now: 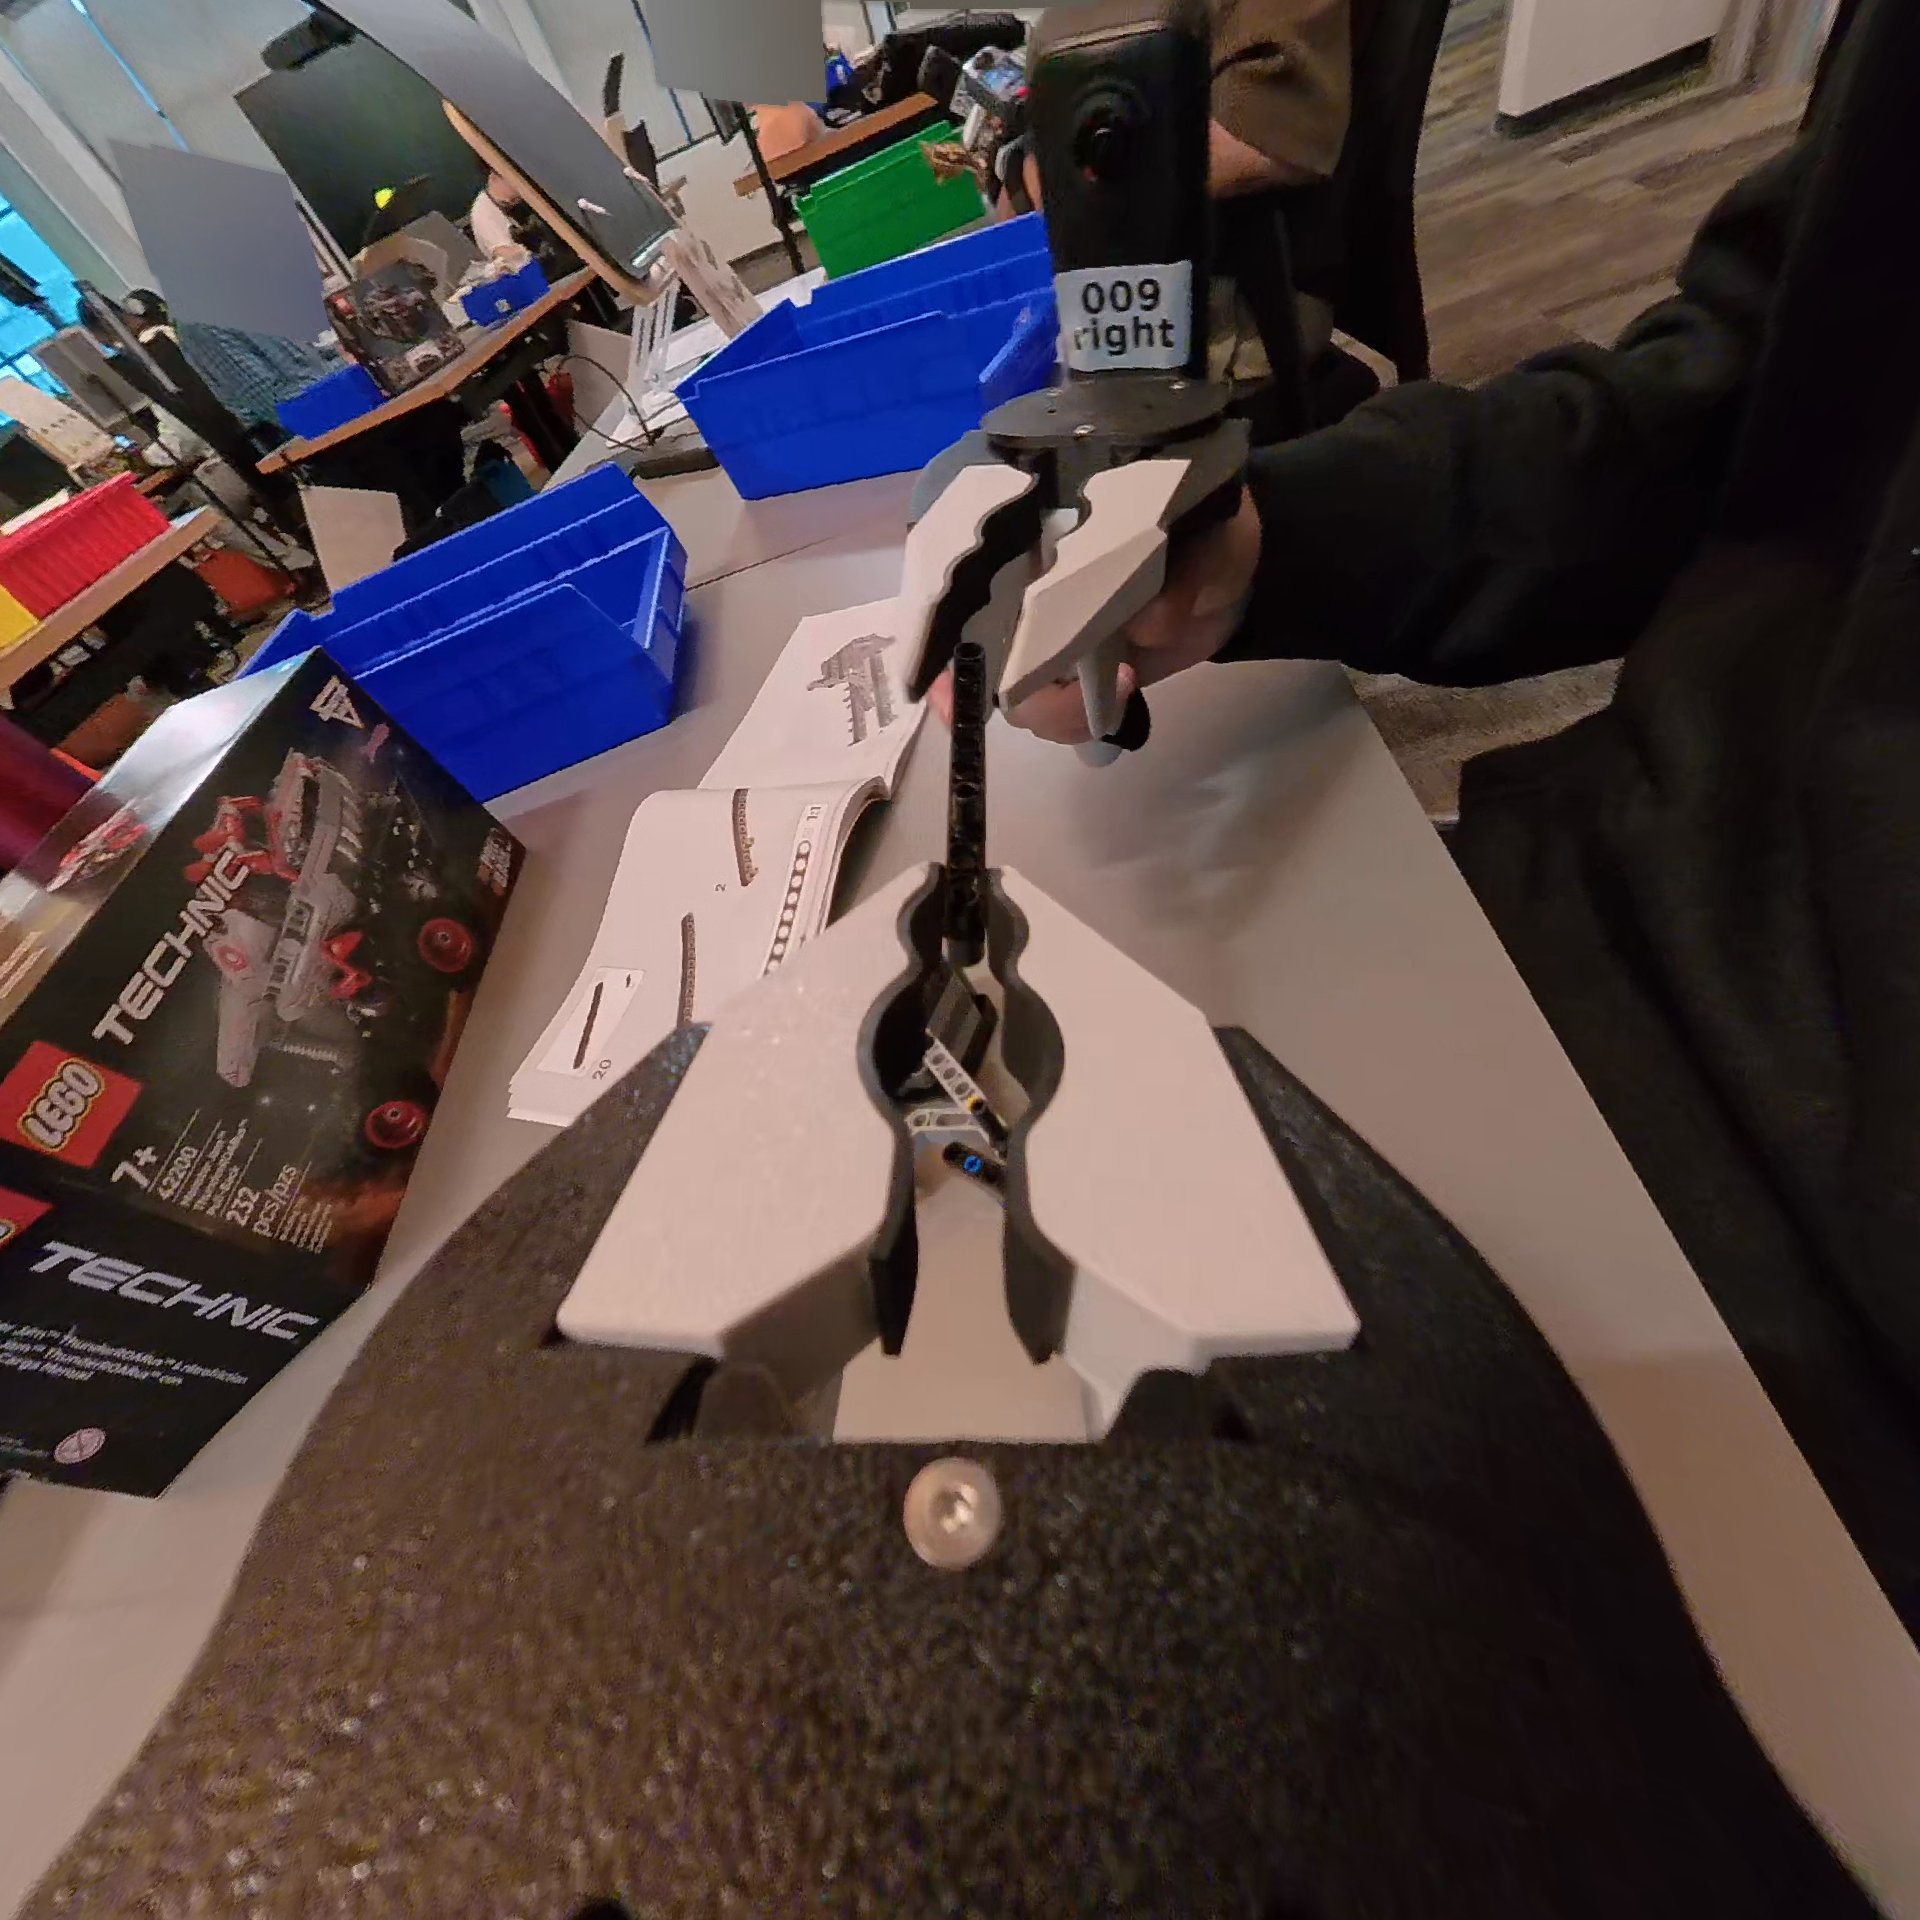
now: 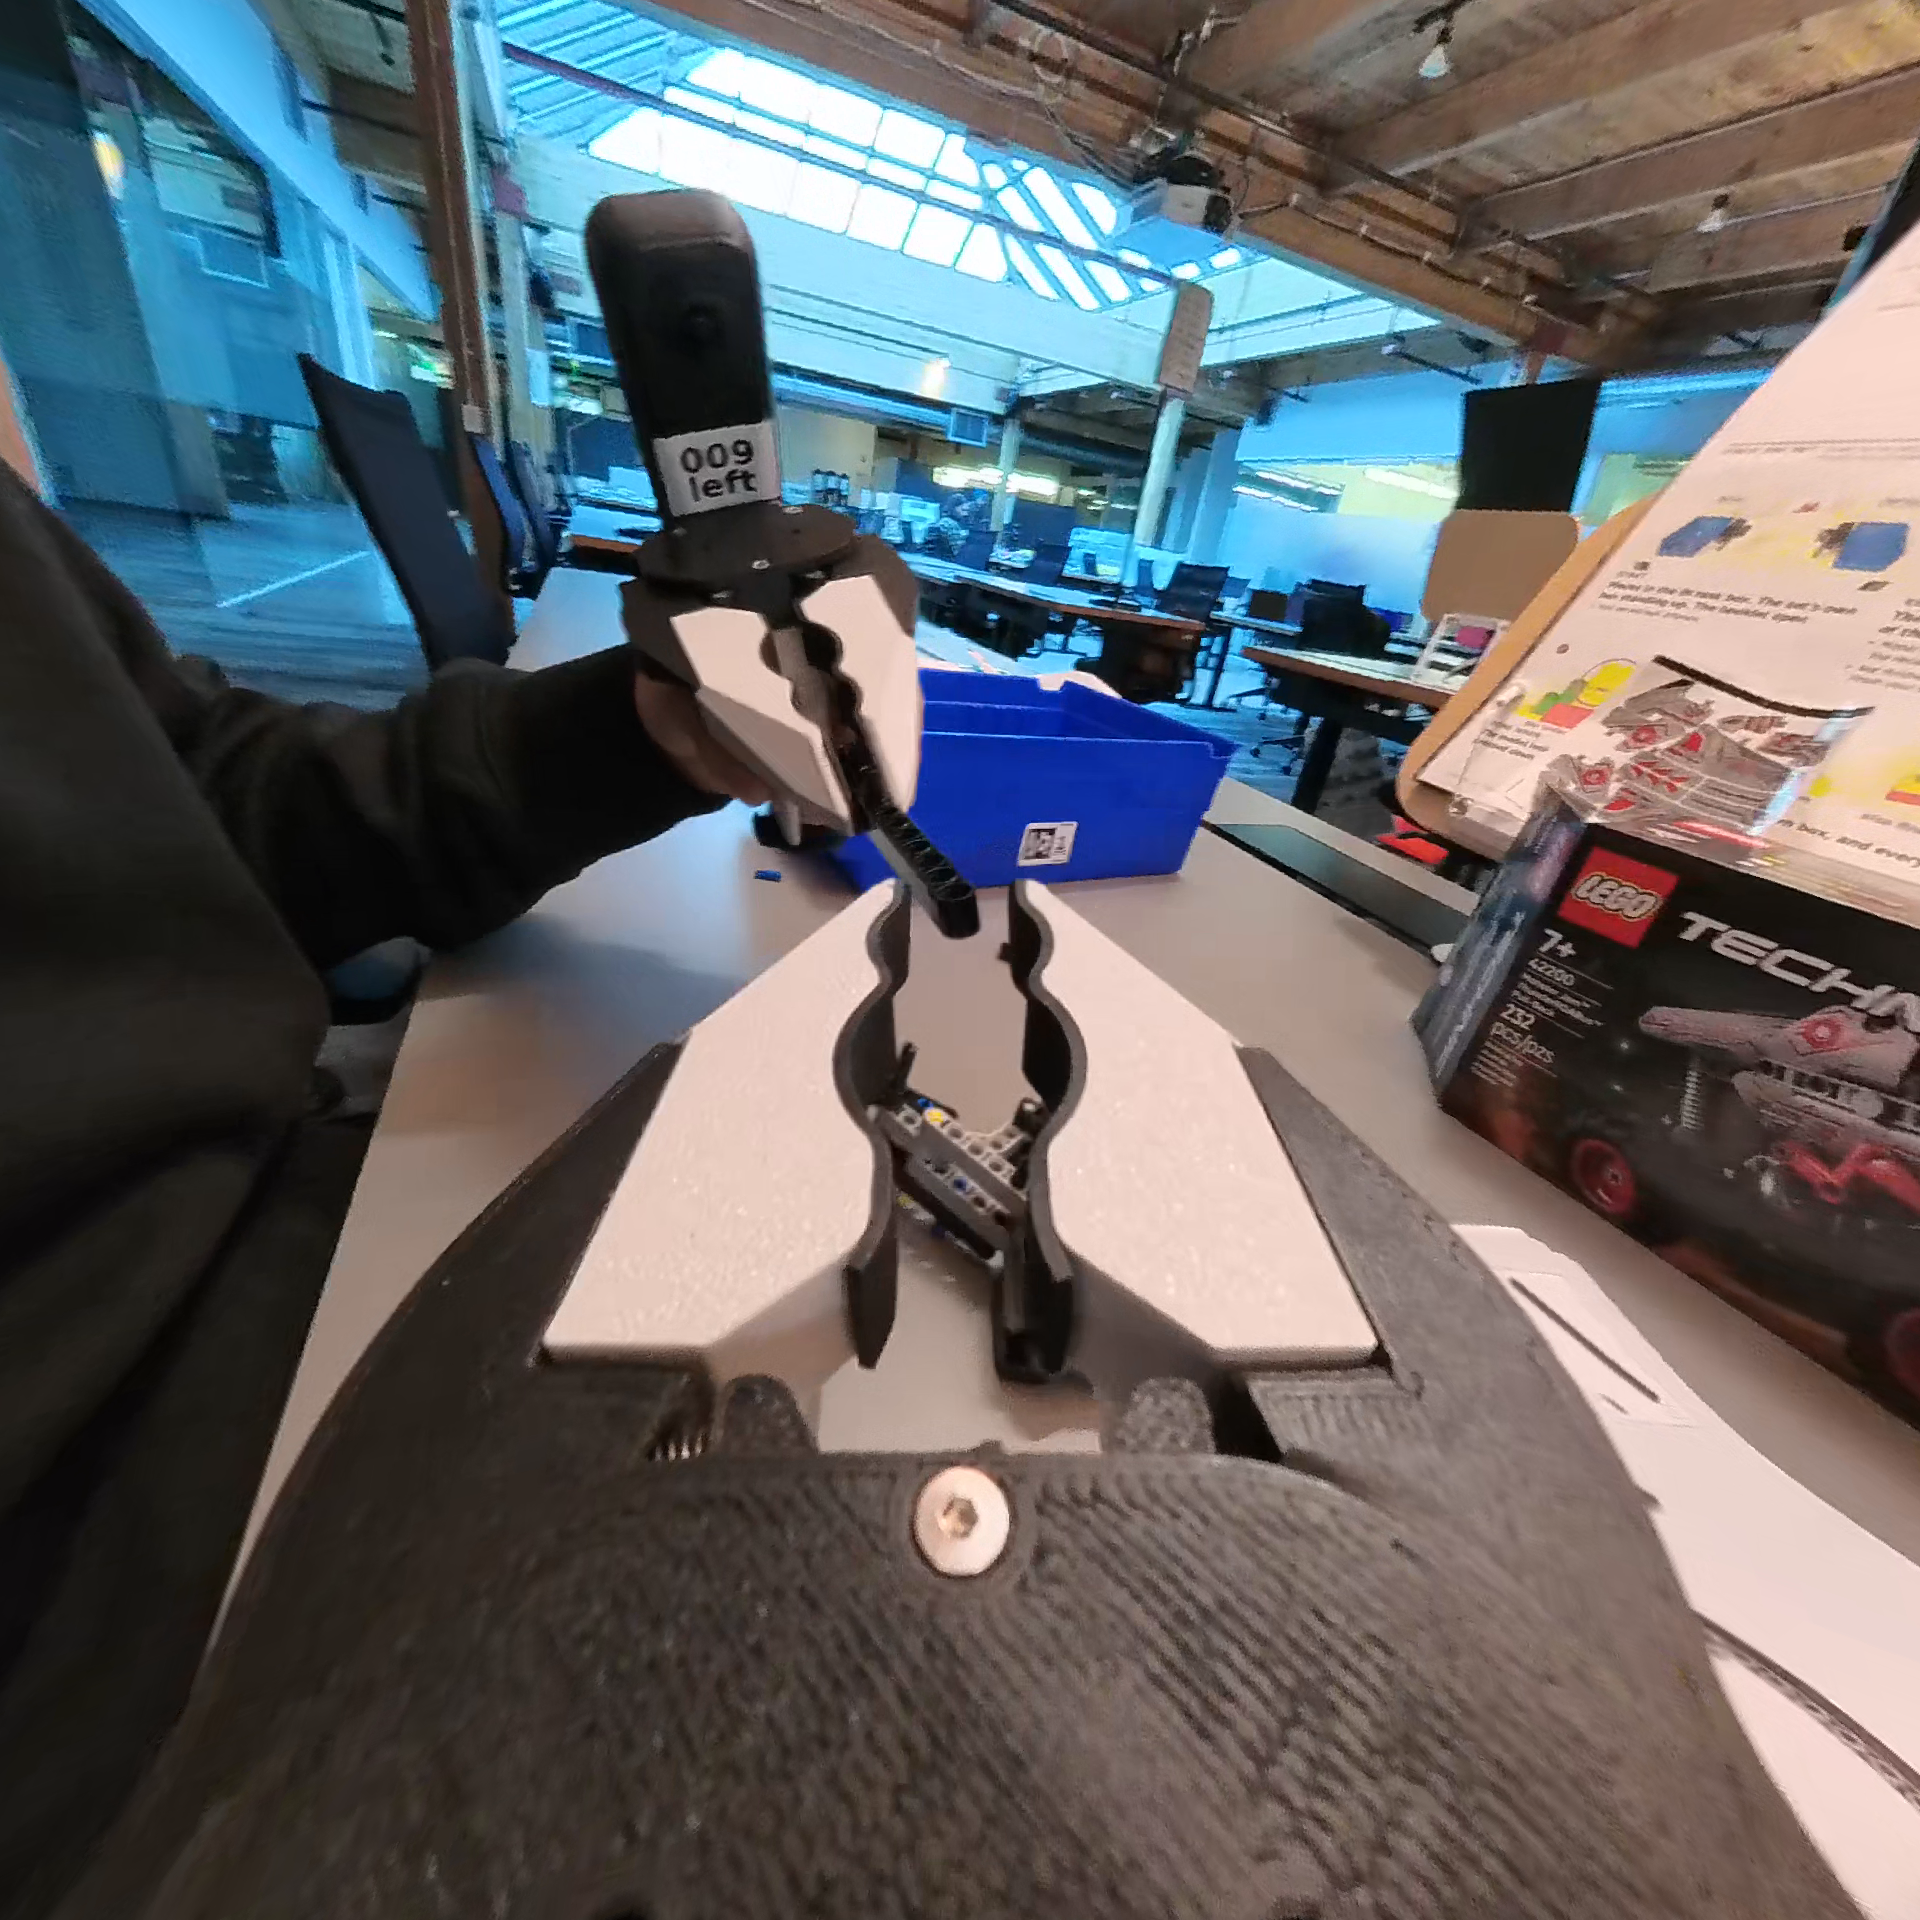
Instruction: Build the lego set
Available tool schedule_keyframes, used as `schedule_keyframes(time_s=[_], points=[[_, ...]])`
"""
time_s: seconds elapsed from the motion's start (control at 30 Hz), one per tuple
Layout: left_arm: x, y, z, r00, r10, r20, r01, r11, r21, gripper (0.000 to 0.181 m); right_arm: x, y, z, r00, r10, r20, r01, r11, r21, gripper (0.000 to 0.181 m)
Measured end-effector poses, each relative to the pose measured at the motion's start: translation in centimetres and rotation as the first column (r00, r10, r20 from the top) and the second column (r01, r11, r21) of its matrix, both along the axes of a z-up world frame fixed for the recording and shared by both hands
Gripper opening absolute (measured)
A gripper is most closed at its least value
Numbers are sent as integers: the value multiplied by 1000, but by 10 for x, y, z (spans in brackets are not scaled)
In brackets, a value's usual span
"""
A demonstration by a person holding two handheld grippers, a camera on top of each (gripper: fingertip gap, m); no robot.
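My left gripper [image 1: 961, 894] is shut on a long black beam with holes [image 1: 964, 769], which sticks out forward past its fingertips. My right gripper [image 1: 966, 691] faces it, jaws open, with the beam's far end between its fingertips. In the right wrist view the right gripper [image 2: 956, 904] is open with the beam's tip [image 2: 940, 894] in the gap, and the left gripper [image 2: 873, 821] holds the beam beyond. A small grey assembly [image 1: 956, 1132] with black and blue pins lies on the table under both grippers; it also shows in the right wrist view [image 2: 961, 1164].
The set's box [image 1: 208, 1039] stands on the grey table [image 1: 1299, 935] beside the open instruction booklet [image 1: 727, 894]. Blue bins [image 1: 520, 644] stand behind. In the right wrist view the box [image 2: 1714, 1049], a blue bin [image 2: 1060, 769] and a propped printed sheet [image 2: 1714, 623] show. The gap from one gripper's tips to the other's is roughly 5 cm.
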State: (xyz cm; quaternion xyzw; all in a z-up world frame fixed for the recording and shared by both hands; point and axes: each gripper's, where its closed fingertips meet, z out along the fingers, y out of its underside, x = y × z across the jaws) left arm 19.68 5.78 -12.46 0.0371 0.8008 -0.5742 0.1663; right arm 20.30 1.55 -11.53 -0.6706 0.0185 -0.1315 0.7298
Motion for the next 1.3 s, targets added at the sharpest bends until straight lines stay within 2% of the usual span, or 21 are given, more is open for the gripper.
schedule_keyframes(time_s=[0.17,0.5,0.67,0.8,0.87,1.03,1.1,1.3], points=[[-10,1,-7,998,-65,-18,66,997,30,5,-16,3,-7,994,109,14,-108,993,-48,7],[-15,2,-16,994,-94,-54,97,994,58,5,-23,4,-16,985,174,-6,-174,981,-85,5],[-6,3,-16,995,-28,-94,33,998,53,8,-17,5,-16,992,129,4,-129,989,-78,5],[-6,-3,-1,994,5,-105,-6,1000,-5,23,-11,6,-17,994,107,-21,-108,992,-58,5],[-6,-10,3,997,34,-67,-33,999,4,23,-9,8,-20,996,86,-10,-86,994,-69,5],[-2,-22,-1,988,110,111,-121,987,107,2,0,9,-18,1000,2,27,0,997,-72,5],[4,-23,-4,977,151,153,-172,976,133,0,3,7,-17,999,-18,33,20,997,-69,5],[10,-34,3,932,233,279,-265,960,85,0,10,3,-10,994,-90,63,92,995,-32,5]])
